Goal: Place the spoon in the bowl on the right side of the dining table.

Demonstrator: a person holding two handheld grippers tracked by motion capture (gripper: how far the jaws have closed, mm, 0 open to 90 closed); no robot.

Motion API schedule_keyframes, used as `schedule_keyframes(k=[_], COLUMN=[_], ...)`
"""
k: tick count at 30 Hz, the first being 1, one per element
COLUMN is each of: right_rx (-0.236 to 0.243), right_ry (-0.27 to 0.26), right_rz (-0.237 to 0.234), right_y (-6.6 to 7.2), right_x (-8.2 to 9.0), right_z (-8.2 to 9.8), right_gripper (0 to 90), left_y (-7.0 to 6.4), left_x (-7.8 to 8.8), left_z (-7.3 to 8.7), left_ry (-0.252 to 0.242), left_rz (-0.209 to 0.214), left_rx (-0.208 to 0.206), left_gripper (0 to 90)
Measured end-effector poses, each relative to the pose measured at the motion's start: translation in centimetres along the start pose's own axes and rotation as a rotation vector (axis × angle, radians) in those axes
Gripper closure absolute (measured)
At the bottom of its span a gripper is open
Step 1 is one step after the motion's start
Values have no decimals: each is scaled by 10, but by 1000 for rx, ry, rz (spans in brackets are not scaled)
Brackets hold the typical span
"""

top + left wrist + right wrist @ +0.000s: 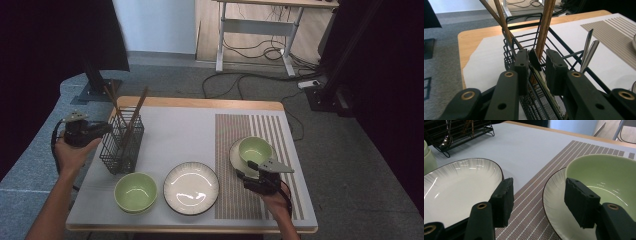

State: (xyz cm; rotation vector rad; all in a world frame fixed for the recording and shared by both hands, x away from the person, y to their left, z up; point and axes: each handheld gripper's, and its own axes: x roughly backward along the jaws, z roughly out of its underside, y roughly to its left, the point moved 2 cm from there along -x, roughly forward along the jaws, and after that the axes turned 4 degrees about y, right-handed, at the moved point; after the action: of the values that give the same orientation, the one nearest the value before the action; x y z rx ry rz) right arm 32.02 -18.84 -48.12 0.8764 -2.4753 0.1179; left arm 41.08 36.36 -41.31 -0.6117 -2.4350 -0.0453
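Observation:
A black wire basket point(121, 145) stands at the table's left with wooden sticks point(136, 107) rising out of it. My left gripper point(106, 129) reaches into the basket from the left. In the left gripper view its jaws point(537, 56) sit tight against a broad wooden handle point(545, 32) and a small black piece point(534, 60) beside it. My right gripper point(245, 170) stands open at the near edge of a small plate point(235, 160) carrying a green bowl point(255, 149). In the right gripper view the plate's rim point(545, 202) lies between the open jaws point(539, 187), and the bowl point(604, 172) is behind the right jaw.
A white ribbed plate point(191, 187) lies at the front middle and a second green bowl point(135, 191) to its left. Metal spoon handles point(589, 52) lean on the basket's far side. A striped placemat point(240, 135) covers the right part of the table.

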Motion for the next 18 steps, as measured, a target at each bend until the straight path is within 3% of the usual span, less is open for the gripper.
schedule_keyframes(k=[8, 18], right_rx=[4, 7], right_ry=[5, 12], right_rz=[5, 18], right_y=[-1, -3], right_x=[0, 0], right_z=[1, 3], right_gripper=[408, 407], left_y=[0, -1], left_x=[2, 5], left_z=[-2, 2], left_ry=[-12, -54], left_rz=[-4, 38], left_rx=[6, 29], left_gripper=[792, 862])
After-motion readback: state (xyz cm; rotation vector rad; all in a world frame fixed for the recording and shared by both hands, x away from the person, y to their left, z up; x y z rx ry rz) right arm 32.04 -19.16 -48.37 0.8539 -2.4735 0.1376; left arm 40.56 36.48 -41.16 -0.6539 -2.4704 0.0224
